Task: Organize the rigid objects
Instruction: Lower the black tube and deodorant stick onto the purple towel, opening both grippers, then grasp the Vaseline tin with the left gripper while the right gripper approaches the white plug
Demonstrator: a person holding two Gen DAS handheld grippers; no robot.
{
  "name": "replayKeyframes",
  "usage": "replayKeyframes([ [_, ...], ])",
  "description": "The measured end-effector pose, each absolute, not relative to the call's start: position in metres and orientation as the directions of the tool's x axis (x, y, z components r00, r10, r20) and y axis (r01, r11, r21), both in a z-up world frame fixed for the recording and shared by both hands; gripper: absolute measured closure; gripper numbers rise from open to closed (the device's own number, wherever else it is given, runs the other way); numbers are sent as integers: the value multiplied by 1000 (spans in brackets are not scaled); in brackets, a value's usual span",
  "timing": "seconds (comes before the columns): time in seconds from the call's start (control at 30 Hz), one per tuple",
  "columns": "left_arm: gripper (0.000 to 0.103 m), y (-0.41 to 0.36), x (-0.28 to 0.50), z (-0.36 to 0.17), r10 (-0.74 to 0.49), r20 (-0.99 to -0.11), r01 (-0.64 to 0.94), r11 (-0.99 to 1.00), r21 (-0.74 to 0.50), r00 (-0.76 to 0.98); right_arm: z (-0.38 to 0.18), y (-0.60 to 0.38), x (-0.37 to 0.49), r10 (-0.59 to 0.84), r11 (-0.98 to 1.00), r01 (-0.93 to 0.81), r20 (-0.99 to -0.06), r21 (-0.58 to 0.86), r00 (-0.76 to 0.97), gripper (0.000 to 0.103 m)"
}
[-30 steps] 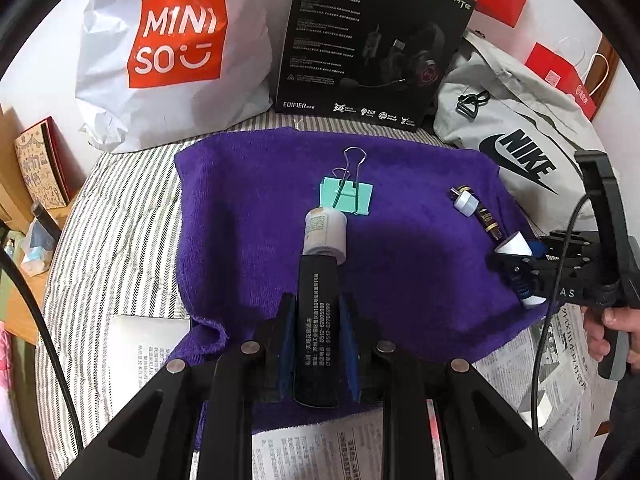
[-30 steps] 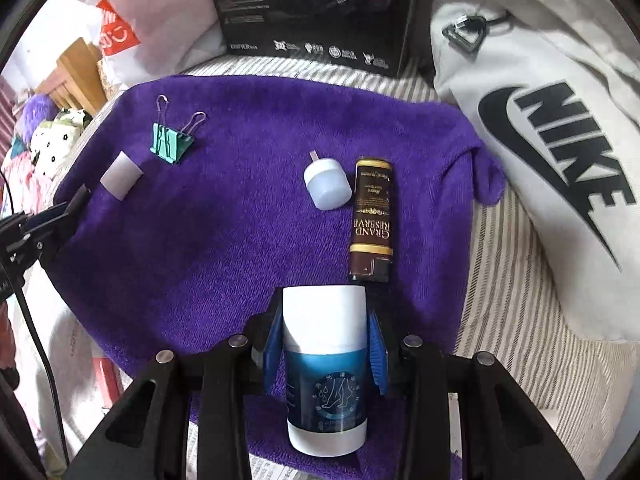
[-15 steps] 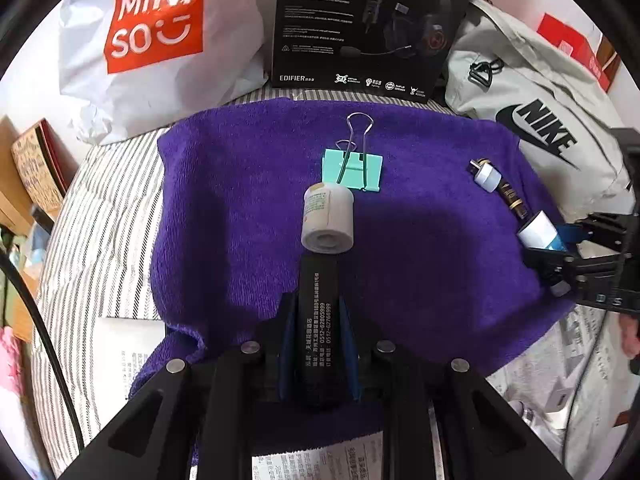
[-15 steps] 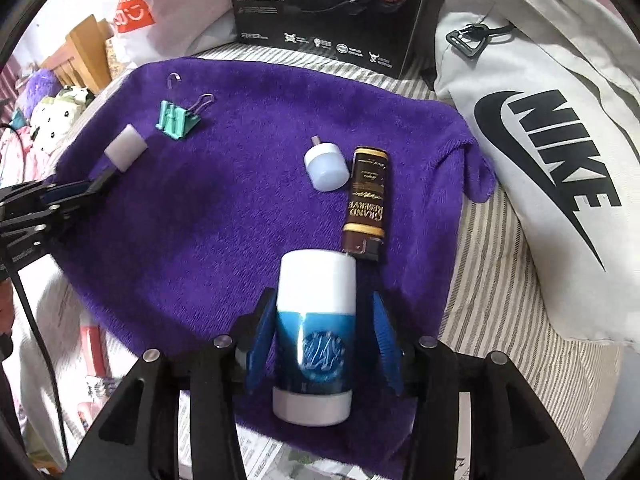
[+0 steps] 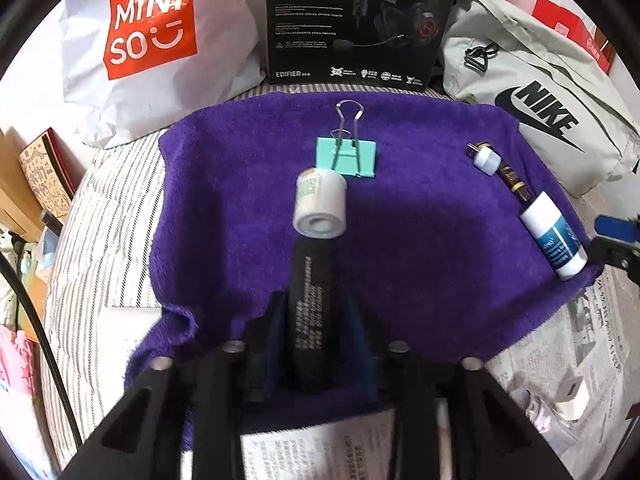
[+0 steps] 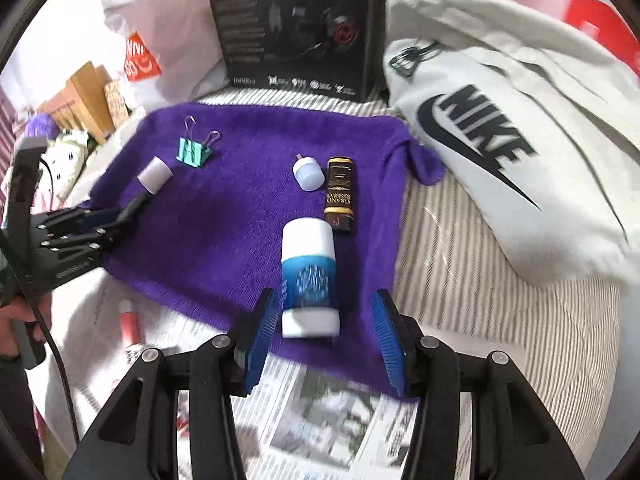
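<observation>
The right tongs stand released around the white-and-blue plastic bottle, which lies on the purple terry towel with its long axis running straight ahead between the blue pads, neither visibly pressing it. The left tongs, their jaws having just been opening, flank a black cylindrical tube with white cap pointing ahead, nearer them than anything else.

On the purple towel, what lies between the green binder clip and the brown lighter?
In the right wrist view, only the small white cap lies between the binder clip and the lighter, beside the lighter; the rest is bare towel.
</observation>
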State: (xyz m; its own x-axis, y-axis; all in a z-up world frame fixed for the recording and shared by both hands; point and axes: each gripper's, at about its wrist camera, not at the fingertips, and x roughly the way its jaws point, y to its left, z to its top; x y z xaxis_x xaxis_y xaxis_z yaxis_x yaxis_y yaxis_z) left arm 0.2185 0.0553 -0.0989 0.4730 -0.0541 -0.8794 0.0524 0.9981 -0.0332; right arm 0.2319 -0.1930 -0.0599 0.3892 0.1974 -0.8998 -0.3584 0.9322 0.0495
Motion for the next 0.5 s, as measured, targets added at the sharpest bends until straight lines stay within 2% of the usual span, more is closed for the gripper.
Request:
replayKeyframes([
  [0.13,56,61,214,-97,-48,-884,-7,998,-58,466,-49,-205,200,247,933,-344,-886,108,393,53],
  [0.23,56,64,202,-89,-75,-872,-22,995,-98,483,-45,-212,177,252,933,-341,-884,113,395,52],
  [0.3,55,61,191,-80,-80,-867,-17,995,-101,491,-45,-214,167,254,935,-335,-883,119,396,51],
  [0.4,44,52,167,-65,-107,-845,11,993,-118,525,-47,-219,150,270,936,-320,-883,147,384,51],
  [0.5,43,35,139,-57,-160,-828,67,987,-147,538,-52,-223,141,288,936,-304,-882,177,372,51],
])
